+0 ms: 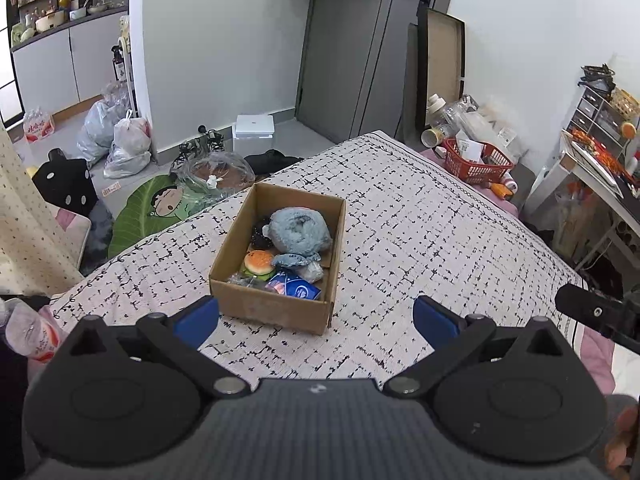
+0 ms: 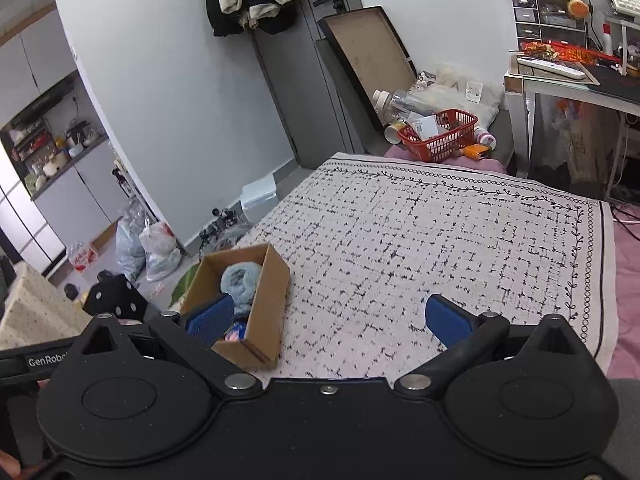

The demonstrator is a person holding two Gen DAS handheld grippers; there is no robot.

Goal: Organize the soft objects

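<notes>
1. Cardboard box (image 1: 276,256) sits on the bed cover (image 1: 420,240), toward its left edge. The soft things are inside it: grey-blue plush (image 1: 300,232), burger squishy (image 1: 259,263), a black fuzzy item (image 1: 261,233), a blue packet (image 1: 298,290), and some clear-wrapped bits.
2. No loose soft object shows on the cover in either view, so the sorting looks done or nearly done, as a judgement.
3. Left gripper (image 1: 316,322): jaws spread wide, nothing between the blue pads (image 1: 198,320), hanging above the cover just short of the box.
4. Right gripper (image 2: 330,318): jaws also wide apart and empty, off to the right of the box (image 2: 256,304); its left pad overlaps the box in view, contact can't be told.
5. What's left: probably only backing off, or anything hidden off frame.
6. Writing: "GenRobo…" cut off on the left gripper body (image 2: 46,361) in the right wrist view. Blue packet has a round logo, unreadable. Red-and-white water pack (image 1: 38,128) on the floor carries red characters, too small to read.
</notes>
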